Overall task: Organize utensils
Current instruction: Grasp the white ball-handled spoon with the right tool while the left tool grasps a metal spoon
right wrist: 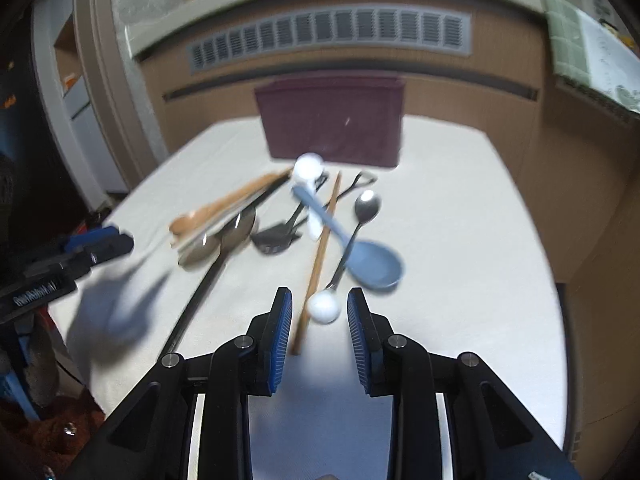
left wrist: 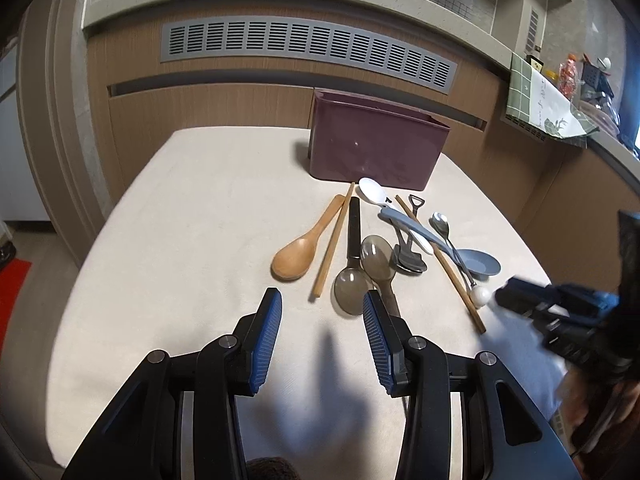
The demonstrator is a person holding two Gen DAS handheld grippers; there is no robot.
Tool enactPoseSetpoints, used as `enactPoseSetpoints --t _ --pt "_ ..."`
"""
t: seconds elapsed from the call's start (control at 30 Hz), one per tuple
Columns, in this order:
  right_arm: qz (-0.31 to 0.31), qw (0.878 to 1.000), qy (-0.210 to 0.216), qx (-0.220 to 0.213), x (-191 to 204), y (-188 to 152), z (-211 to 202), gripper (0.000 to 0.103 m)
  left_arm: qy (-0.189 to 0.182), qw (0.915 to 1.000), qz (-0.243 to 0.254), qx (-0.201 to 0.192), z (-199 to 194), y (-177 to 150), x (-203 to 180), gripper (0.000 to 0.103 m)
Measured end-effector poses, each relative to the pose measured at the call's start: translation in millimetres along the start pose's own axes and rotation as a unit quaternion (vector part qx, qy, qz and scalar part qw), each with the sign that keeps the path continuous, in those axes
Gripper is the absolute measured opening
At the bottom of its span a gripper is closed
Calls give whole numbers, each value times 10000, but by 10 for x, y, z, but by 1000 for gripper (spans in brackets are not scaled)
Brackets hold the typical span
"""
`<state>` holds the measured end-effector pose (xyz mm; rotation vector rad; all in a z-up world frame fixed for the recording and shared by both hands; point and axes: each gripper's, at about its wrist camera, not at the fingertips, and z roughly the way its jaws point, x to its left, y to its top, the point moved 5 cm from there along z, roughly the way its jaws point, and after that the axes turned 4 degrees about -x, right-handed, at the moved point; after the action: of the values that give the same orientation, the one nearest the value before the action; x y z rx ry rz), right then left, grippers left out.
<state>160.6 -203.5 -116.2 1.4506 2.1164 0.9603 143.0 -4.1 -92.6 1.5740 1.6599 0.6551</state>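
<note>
Several utensils lie in a loose pile on the cream table (left wrist: 180, 240): a wooden spoon (left wrist: 298, 250), wooden chopsticks (left wrist: 334, 240), a blue spoon (left wrist: 478, 262), a metal spoon with a white ball end (right wrist: 324, 306). A maroon box (left wrist: 376, 146) stands behind them. My left gripper (left wrist: 322, 316) is open and empty, just short of the two translucent spoons (left wrist: 352, 284). My right gripper (right wrist: 319, 312) is open, its fingers either side of the white ball end and a chopstick (right wrist: 316, 264), above the table. The right wrist view is blurred.
A brown counter front with a grey vent (left wrist: 308, 48) rises behind the table. A green checked cloth (left wrist: 544, 108) and clutter sit on the counter at right. A red mat (left wrist: 12, 280) lies on the floor at left.
</note>
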Motion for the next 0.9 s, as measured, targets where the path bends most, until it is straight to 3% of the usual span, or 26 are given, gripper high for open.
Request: enactPoseSetpoints --t 0.07,0.17,0.23,0.4,0.57,0.73,0.9 --pt "-7 9997 -193 128 -14 -8 106 27 -17 10000 7 -1 45 9 -26 43" --pt "23 9995 -126 295 -6 8 225 27 -77 9999 50 96 119 -10 -88 43" --pt "-100 9996 -92 251 23 38 219 20 -180 9996 83 196 162 -34 -142 43" --pt "-270 9981 -358 -430 -88 266 -49 19 -418 9986 55 317 241 -29 -233 43" --pt "167 9950 -460 -870 -445 608 -353 19 -1160 9893 -114 881 412 -92 -413 43" --pt "362 9932 -379 -1041 -595 751 -525 19 -970 9877 -7 1229 649 -135 -494 43" --pt "336 9918 -376 -1177 -575 804 -595 19 -677 9917 98 1088 875 13 -514 43"
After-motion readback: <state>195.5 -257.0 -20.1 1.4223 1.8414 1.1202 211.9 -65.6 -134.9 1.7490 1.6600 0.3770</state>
